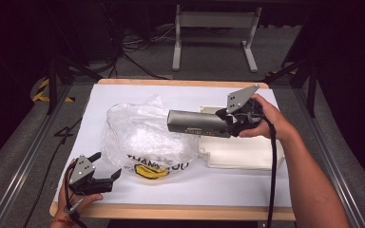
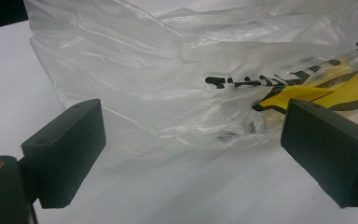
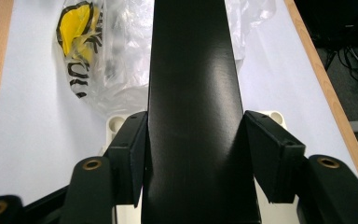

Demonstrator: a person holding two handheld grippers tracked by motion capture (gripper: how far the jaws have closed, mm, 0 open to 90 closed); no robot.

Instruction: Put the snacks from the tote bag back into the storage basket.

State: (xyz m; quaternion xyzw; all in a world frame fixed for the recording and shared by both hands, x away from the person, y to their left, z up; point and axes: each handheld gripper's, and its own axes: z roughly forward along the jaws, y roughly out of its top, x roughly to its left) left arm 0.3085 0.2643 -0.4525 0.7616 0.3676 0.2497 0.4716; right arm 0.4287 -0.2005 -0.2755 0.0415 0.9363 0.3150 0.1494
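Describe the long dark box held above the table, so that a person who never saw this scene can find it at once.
Look at the white table, right of the clear plastic bag with yellow print. Above the white foam tray, the right hand-held gripper is clamped on one end of a long dark box. It alone is dark, stiff, rectangular and lifted off the table.

Dark box [image 3: 193,116] between clamping pads [image 3: 133,154]

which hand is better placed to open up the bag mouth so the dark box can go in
Left. The left claw stands open and empty on the table right beside the plastic bag, its jaws facing the bag's edge. The right claw is shut on the long dark box, held above the bag, so it is occupied.
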